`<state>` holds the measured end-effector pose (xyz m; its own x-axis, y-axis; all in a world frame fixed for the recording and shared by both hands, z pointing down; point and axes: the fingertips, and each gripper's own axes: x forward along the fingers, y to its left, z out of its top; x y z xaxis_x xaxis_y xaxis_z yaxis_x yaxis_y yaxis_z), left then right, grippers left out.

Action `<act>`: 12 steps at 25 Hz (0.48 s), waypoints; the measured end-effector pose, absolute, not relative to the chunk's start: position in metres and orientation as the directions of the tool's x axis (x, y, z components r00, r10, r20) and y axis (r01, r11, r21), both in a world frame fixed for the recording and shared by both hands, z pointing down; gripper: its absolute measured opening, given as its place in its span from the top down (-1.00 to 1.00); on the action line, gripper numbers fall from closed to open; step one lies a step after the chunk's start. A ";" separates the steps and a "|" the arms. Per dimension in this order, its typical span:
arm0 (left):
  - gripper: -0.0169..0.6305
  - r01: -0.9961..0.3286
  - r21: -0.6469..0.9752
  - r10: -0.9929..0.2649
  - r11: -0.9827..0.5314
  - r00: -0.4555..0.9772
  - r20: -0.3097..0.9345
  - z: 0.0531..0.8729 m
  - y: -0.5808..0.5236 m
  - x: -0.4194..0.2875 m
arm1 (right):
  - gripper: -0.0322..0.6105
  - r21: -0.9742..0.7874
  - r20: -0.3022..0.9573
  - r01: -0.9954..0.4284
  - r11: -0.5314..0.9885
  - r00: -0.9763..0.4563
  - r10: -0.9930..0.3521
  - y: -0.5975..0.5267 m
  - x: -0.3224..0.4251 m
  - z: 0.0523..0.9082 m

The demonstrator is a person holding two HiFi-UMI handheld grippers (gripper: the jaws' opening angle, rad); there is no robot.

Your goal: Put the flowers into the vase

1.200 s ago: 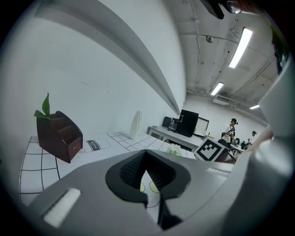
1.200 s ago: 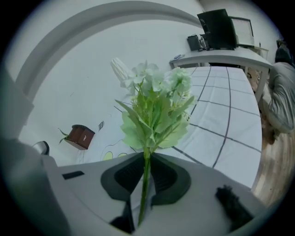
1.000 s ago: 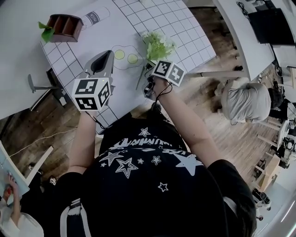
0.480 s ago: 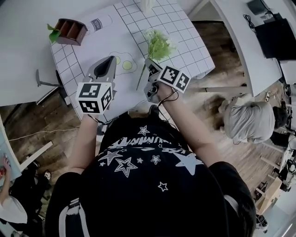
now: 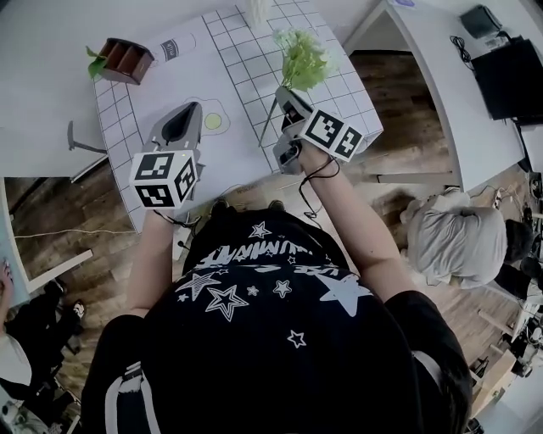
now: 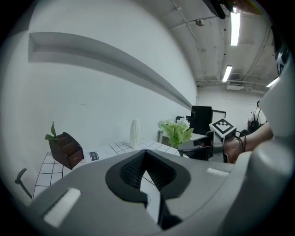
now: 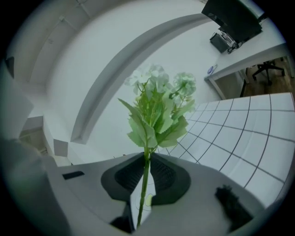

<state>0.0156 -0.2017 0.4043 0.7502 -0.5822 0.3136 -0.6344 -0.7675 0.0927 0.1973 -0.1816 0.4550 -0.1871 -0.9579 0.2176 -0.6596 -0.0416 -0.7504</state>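
- Sprig of artificial flowers (image 5: 303,59), pale white blooms over serrated green leaves on a thin green stem: held upright in the grey right gripper (image 5: 287,95), heads above the far right part of the table, not in the vase
- Stem of the sprig: passes between the ribbed black pads (image 7: 163,174) of the right gripper, which are clamped on it just under the lowest leaves; the bare lower length hangs below the jaws, and whether its end meets the table cannot be told
- Tall white ribbed vase (image 5: 256,10): upright at the table's far edge, left of the blooms and apart from them
- Grey left gripper (image 5: 188,114): jaws pressed together with nothing between them, over the table's near left part, well apart from the sprig
- Table (image 5: 246,80), white with a dark square grid: bears a yellow-green round mark (image 5: 212,121) just beside the left gripper's tip
- Dark brown wooden organiser box (image 5: 125,58) with a green leaf at its side: far left corner of the table
- White cylindrical tube (image 5: 174,47) with dark print: lying on its side just beside the organiser box
- Black monitor (image 5: 509,76): on a separate white desk to the right
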 end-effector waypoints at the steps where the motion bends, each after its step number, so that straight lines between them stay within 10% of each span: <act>1: 0.92 -0.642 0.090 -0.590 -0.761 0.744 0.313 0.404 -0.199 0.019 | 0.75 -0.748 0.210 -0.664 -0.029 -0.195 -0.958 -0.181 0.204 0.451; 12: 0.92 -0.662 0.103 -0.597 -0.743 0.724 0.345 0.418 -0.154 0.064 | 0.75 -0.678 0.136 -0.726 0.119 -0.282 -0.950 -0.180 0.248 0.428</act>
